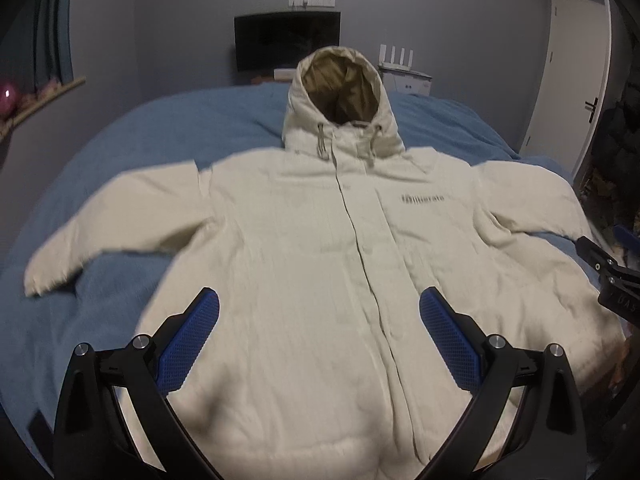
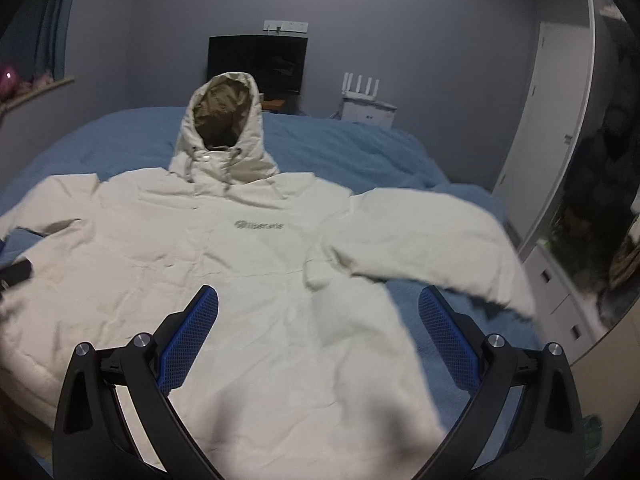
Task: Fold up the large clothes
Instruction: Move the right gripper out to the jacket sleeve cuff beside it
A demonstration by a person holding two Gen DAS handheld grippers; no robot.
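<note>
The jacket lies face up on the blue bedspread, zipped, its hood propped up toward the far wall and both sleeves spread outward. My left camera shows the full front: the zipper line running down the middle, the drawcords hanging at the collar, the grey chest lettering, and the left-hand sleeve out to its cuff. At that view's right edge a black part of my right gripper pokes in, over the other sleeve. My right camera sits further over and shows that sleeve whole, bent and puffy, with a white cabinet with drawers beside the bed that the left view does not show.

The fabric is pale cream, matte and finely creased, padded in soft ridges; the hood lining is tan. The bedspread looks fuzzy.

My left gripper hovers above the lower front of the jacket, pointing toward the hood, blue cross-hatched pads spread wide with nothing between them. My right gripper hangs over the jacket's side under the sleeve, its pads likewise wide apart and empty.
</note>
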